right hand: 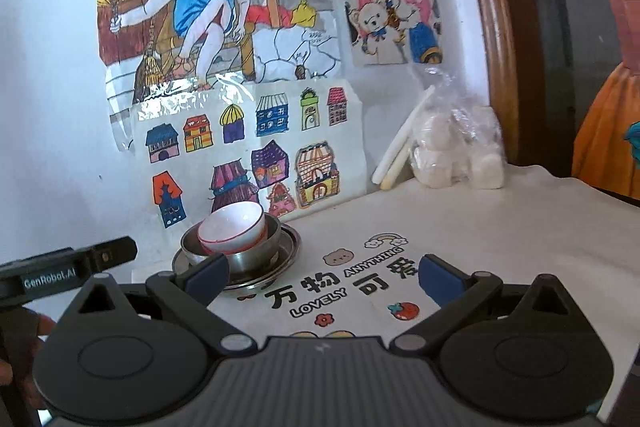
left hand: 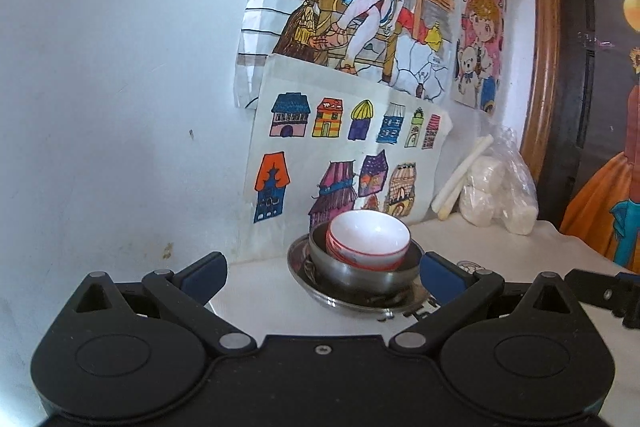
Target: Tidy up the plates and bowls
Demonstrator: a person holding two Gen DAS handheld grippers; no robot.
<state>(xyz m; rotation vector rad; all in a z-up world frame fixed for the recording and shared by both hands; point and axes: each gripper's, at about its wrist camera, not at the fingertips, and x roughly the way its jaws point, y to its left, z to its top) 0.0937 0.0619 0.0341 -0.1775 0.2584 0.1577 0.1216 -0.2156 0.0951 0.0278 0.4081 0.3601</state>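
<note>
A white bowl with a red rim sits tilted inside a steel bowl, which stands on a steel plate. The stack is near the wall on a white cloth. My left gripper is open and empty, its blue-padded fingers spread wide just in front of the stack. In the right wrist view the same white bowl, steel bowl and steel plate show at left. My right gripper is open and empty, to the right of the stack.
Children's drawings cover the wall behind the stack. A plastic bag of white lumps and white sticks lie at the back right by a wooden frame. The cloth carries printed lettering.
</note>
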